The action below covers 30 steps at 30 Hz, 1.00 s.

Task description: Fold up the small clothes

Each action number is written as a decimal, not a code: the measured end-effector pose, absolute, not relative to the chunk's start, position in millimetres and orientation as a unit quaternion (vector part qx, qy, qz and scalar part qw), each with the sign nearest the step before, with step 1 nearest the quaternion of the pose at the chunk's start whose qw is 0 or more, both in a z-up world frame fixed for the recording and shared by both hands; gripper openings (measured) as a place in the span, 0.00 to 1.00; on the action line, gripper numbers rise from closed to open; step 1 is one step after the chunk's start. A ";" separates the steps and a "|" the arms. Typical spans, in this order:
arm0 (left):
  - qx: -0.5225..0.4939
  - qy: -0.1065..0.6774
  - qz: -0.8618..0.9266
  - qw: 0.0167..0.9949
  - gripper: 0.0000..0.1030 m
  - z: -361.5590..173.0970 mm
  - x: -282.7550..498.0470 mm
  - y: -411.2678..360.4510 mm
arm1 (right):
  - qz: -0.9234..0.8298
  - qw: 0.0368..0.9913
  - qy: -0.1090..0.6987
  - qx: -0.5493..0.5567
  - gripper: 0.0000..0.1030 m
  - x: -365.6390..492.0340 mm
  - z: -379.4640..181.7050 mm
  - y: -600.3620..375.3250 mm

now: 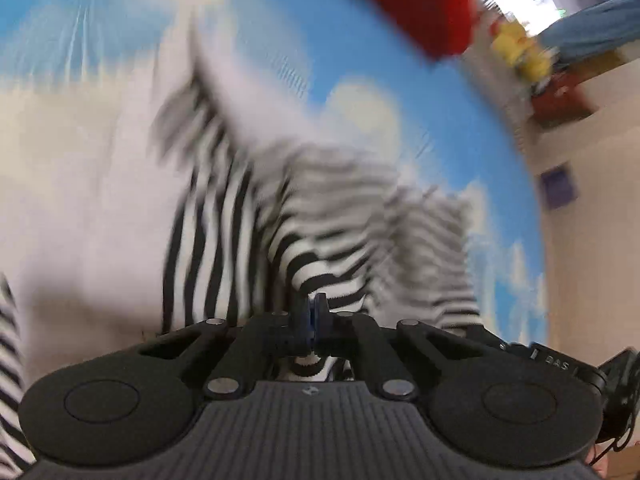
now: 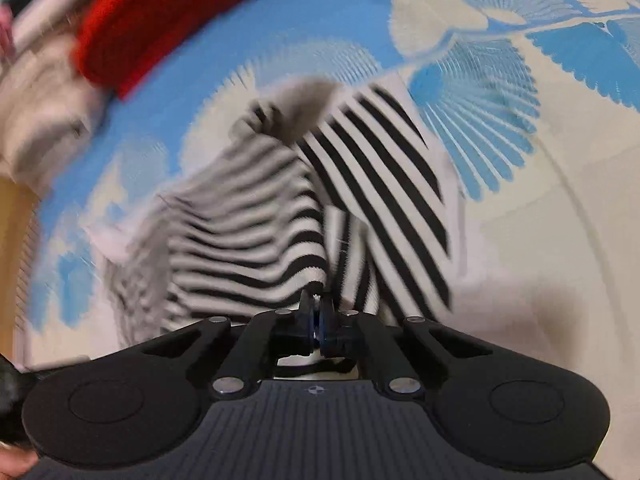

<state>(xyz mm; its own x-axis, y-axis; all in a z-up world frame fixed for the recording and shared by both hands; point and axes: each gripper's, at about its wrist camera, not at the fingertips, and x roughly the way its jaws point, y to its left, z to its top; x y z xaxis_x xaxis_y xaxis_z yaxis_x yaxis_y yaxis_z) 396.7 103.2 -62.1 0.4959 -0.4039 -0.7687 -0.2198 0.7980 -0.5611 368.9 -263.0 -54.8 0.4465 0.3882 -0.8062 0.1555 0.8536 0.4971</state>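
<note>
A black-and-white striped garment (image 1: 256, 216) lies crumpled on a blue and cream patterned cloth (image 1: 60, 12). My left gripper (image 1: 318, 308) is shut on a fold of the striped garment, whose fabric bunches at the pinched tips. In the right wrist view the same striped garment (image 2: 280, 220) spreads in front of my right gripper (image 2: 318, 306), which is shut on another edge of it. Both views are blurred by motion.
A red knitted piece (image 1: 420, 4) lies at the far edge of the patterned cloth (image 2: 480, 20); the red piece (image 2: 168, 20) shows top left in the right view, with pale folded fabric (image 2: 44, 108) beside it. Yellow and red objects (image 1: 520, 52) stand on the floor beyond.
</note>
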 end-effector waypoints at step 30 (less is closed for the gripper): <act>-0.266 0.485 -0.005 0.833 0.01 -39.6 386.9 157.1 | 0.047 0.805 0.501 0.315 0.04 358.3 -49.9 -268.0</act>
